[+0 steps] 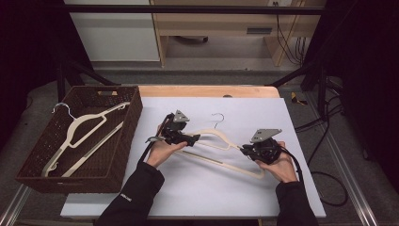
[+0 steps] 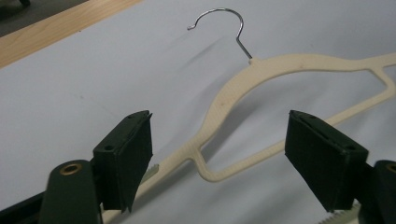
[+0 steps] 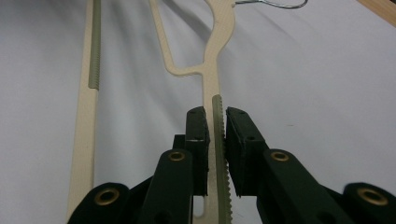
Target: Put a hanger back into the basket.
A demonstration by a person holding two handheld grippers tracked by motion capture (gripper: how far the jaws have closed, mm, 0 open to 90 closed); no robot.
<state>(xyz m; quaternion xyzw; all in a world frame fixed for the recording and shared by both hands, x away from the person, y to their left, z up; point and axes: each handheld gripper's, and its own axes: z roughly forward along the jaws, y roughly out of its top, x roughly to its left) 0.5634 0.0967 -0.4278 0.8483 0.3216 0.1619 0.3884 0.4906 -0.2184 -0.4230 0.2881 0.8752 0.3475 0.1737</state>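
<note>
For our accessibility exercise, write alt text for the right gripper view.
The right gripper is shut on the ridged shoulder end of a cream plastic hanger, which runs away across a white table sheet. Its metal hook shows at the top edge.

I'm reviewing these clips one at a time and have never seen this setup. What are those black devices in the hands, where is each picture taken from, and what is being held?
A person at a table holds a hand-operated two-jaw gripper in each hand. The high view looks down from above; the other two pictures come from cameras riding on the grippers, looking along their black jaws.

A cream plastic hanger with a metal hook lies on the white sheet that covers the table. The right gripper is shut on one arm of that hanger, pinching its ribbed strip. The left gripper is open, its jaws standing either side of the hanger's other shoulder without pressing it.

At the left stands a brown woven basket with another hanger already inside.
</note>
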